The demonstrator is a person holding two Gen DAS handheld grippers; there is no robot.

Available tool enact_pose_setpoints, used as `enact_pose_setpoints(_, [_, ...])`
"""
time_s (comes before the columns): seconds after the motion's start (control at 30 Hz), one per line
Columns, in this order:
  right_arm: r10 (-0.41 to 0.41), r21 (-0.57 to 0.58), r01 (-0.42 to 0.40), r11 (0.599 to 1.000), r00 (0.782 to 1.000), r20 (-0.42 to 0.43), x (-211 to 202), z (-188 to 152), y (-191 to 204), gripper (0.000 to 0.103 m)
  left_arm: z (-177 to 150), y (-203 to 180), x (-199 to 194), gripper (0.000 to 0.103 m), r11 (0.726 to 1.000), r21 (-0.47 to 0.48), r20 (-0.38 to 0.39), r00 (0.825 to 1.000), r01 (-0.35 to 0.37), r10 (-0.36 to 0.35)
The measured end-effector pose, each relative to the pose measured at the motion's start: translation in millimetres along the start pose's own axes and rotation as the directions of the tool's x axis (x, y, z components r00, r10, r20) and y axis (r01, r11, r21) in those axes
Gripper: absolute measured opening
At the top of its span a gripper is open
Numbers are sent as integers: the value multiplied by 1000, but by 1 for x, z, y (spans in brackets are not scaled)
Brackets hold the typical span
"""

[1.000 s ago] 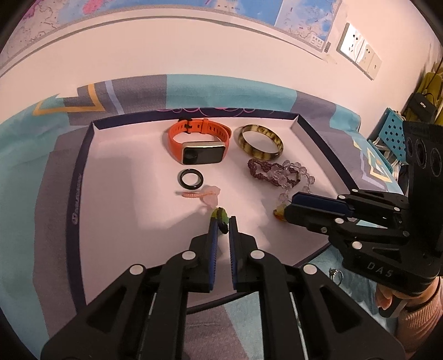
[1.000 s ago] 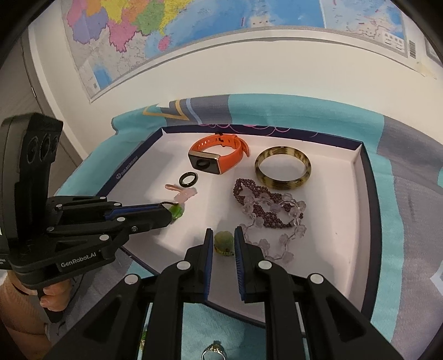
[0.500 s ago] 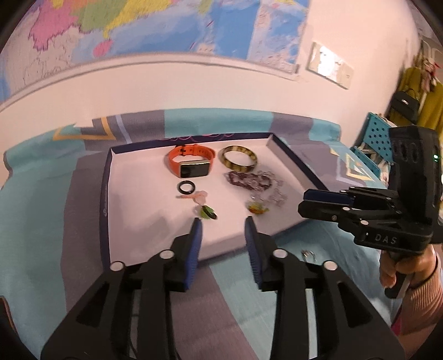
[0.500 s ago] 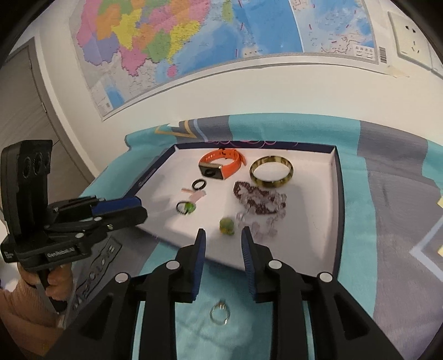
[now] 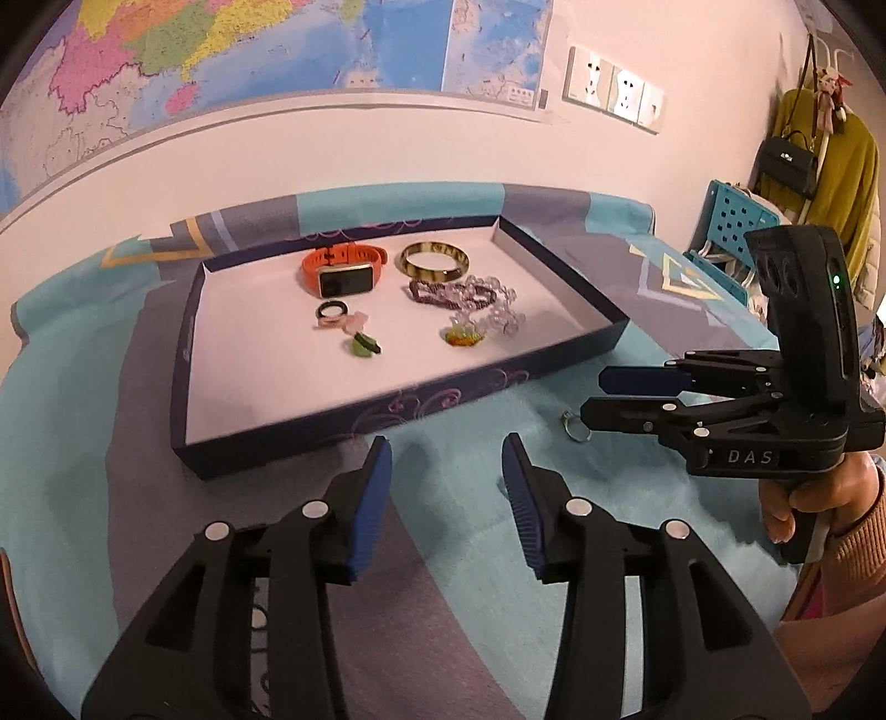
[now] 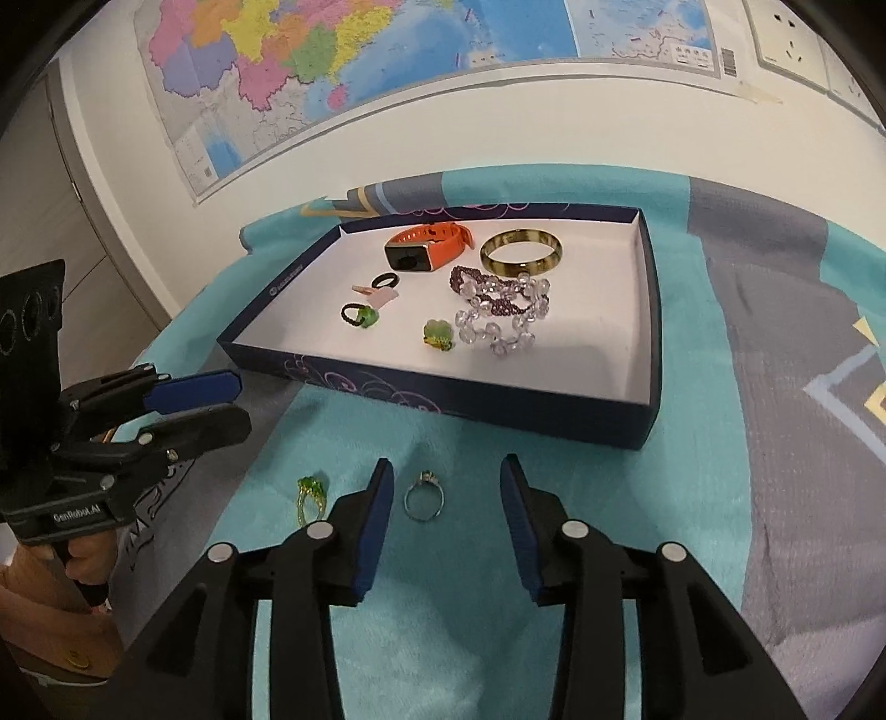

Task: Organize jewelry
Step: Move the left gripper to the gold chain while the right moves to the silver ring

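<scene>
A dark blue tray (image 5: 387, 412) (image 6: 498, 407) on the teal cloth holds an orange watch (image 5: 340, 271) (image 6: 426, 246), a bangle (image 5: 436, 260) (image 6: 520, 252), bead bracelets (image 5: 470, 296) (image 6: 501, 310), a black ring (image 5: 331, 310), a pink piece (image 5: 346, 322), a green ring (image 5: 365, 346) (image 6: 360, 315) and a green-orange pendant (image 5: 464, 335) (image 6: 438, 335). My left gripper (image 5: 446, 471) (image 6: 194, 404) is open and empty in front of the tray. My right gripper (image 6: 446, 498) (image 5: 603, 396) is open above a silver ring (image 6: 423, 495) (image 5: 576, 426) on the cloth. A green-gold ring (image 6: 310, 495) lies to its left.
The teal and grey cloth (image 6: 747, 387) covers the table up to the wall with a map (image 5: 221, 50). Wall sockets (image 5: 609, 86), a blue stool (image 5: 731, 221) and hanging bags (image 5: 786, 160) are at the right.
Both grippers let go of their pieces in the tray, opened wide and drew back toward me. The green ring and the pendant now lie in the tray.
</scene>
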State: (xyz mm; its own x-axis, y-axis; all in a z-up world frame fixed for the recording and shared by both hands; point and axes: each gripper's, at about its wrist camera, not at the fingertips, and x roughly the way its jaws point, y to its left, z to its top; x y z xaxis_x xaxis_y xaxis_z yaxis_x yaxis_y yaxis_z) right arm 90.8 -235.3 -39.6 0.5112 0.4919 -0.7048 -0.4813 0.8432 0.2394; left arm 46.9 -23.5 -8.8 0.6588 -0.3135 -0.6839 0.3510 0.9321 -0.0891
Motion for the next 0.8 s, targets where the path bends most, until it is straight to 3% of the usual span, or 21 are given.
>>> enact_pose_setpoints(0.2, [-20,-19,19,1000,1000,-19,4,-5,6,47,-7,-4,6,45,1000,-2,-25,1000,-8,8])
enact_pose_setpoints(0.5, [-71,-83,68,994,997,-38,10,-5,19,48,-16,-11,9,48,1000,12,-49,999,11,-10])
enact_pose_setpoints(0.77, [-107,-143,100,985,993,-45,16,-4,30,33,-19,-24,15,49,998,50,-67,997,42,-39])
enact_pose_setpoints(0.8, [-107,-144,100,984,993,-45,16,-3,30,27,-19,-26,16,49,997,55,-71,997,46,-42])
